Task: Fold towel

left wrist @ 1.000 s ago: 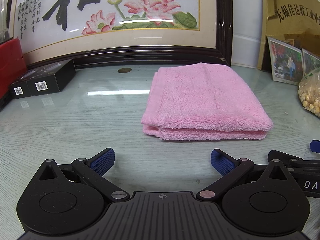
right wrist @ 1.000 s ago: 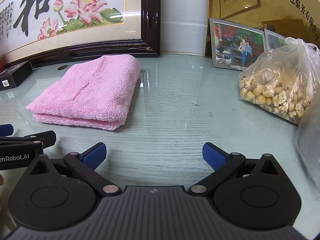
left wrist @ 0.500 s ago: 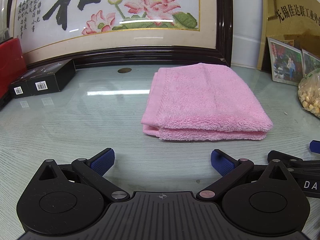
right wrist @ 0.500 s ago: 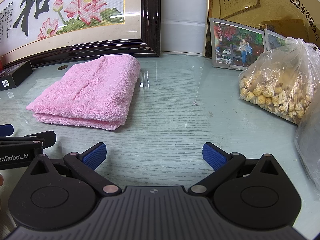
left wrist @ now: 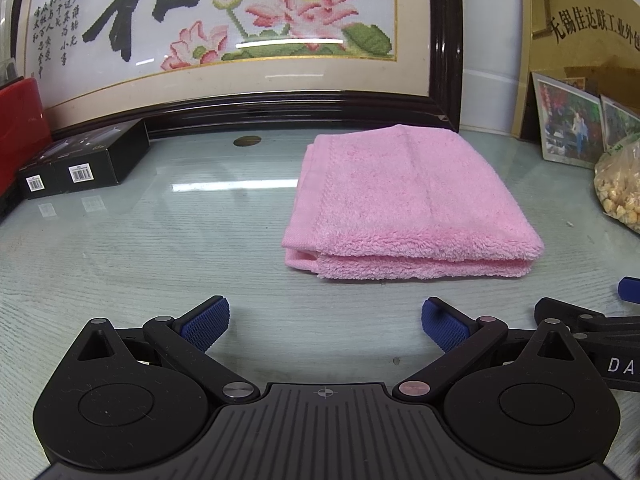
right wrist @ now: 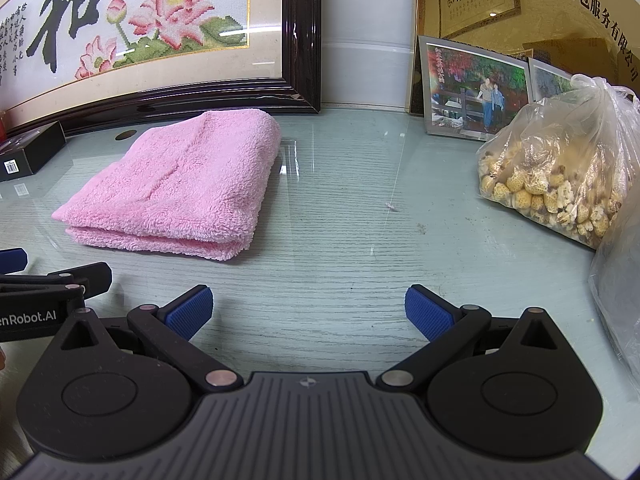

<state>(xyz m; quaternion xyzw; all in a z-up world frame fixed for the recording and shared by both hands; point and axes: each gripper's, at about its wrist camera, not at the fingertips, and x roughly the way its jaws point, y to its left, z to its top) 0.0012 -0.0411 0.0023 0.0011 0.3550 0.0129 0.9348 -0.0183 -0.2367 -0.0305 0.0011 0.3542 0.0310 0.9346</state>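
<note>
A pink towel (left wrist: 404, 200) lies folded in a thick rectangle on the glass-topped table (left wrist: 160, 240), folded edges toward me. It also shows in the right wrist view (right wrist: 188, 184), ahead and to the left. My left gripper (left wrist: 325, 322) is open and empty, a short way in front of the towel's near edge. My right gripper (right wrist: 309, 312) is open and empty, to the right of the towel and short of it. Neither touches the towel.
A large framed cross-stitch picture (left wrist: 224, 40) leans along the back. Black boxes (left wrist: 84, 160) and a red case (left wrist: 20, 120) sit at the left. Photo frames (right wrist: 476, 88) and a plastic bag of dried snacks (right wrist: 560, 184) stand at the right.
</note>
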